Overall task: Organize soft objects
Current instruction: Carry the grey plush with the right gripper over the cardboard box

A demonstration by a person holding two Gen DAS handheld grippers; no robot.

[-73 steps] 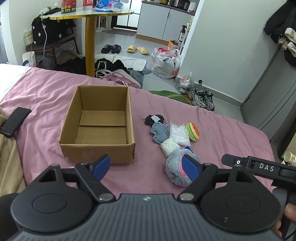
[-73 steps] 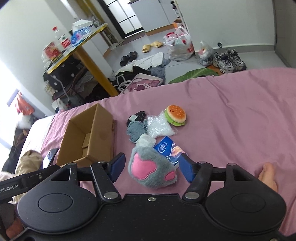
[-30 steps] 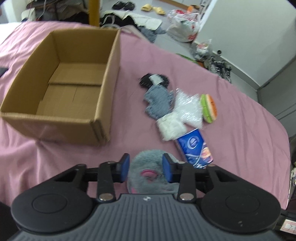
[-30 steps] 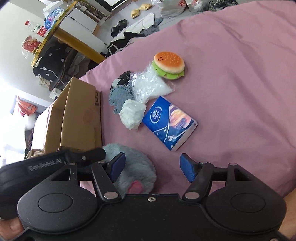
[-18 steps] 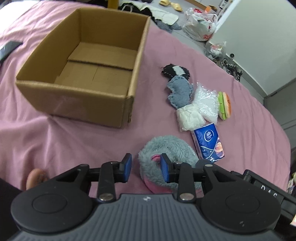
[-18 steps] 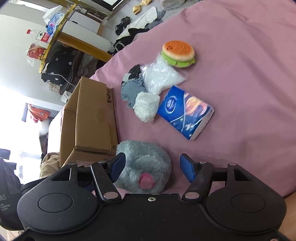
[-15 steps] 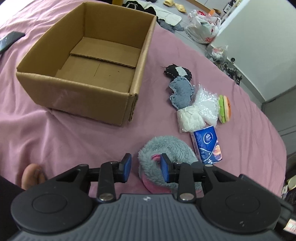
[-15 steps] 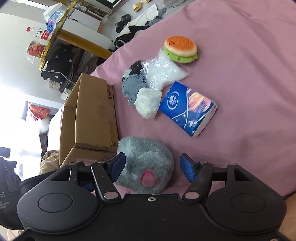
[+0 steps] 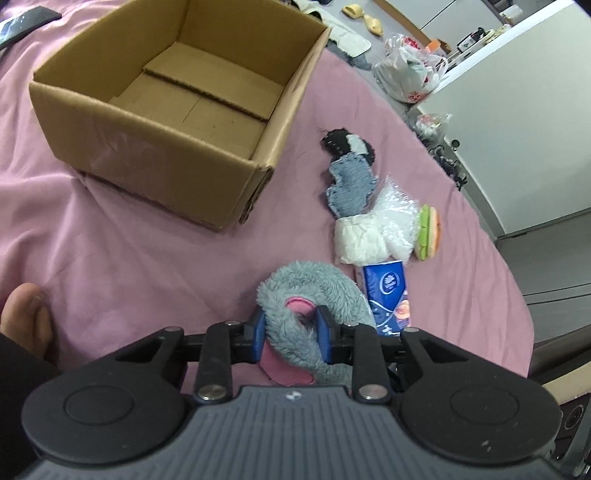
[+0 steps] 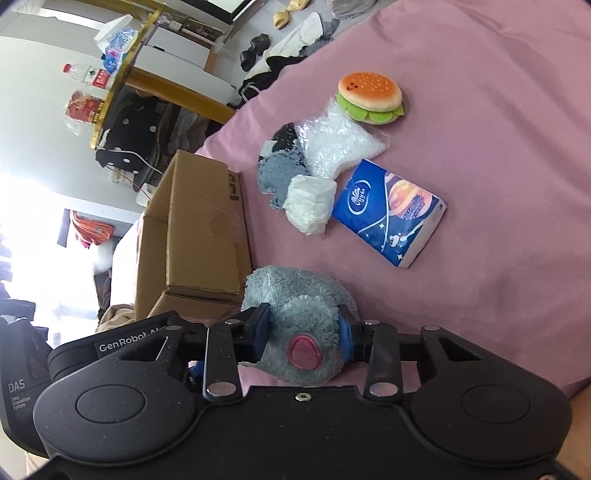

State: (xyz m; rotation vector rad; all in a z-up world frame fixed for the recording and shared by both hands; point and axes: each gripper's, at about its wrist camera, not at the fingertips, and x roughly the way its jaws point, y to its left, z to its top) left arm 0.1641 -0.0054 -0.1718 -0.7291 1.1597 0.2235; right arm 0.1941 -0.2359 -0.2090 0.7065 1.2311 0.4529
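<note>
One grey plush paw (image 9: 314,291), pinched by both left gripper (image 9: 290,332) and right gripper (image 10: 302,328), one box (image 9: 177,96)

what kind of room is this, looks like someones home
Most likely a lived-in bedroom or studio flat: the work surface is a bed with a pink sheet, slippers and clothes lie on the floor, and a cluttered table stands nearby.

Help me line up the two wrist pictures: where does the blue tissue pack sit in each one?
Left wrist view: the tissue pack lies right of centre, just right of the grey plush toy, partly hidden behind the gripper.
Right wrist view: the tissue pack lies right of centre, fully visible, beside the white wad.
Shared landmark: the cardboard box.
</note>
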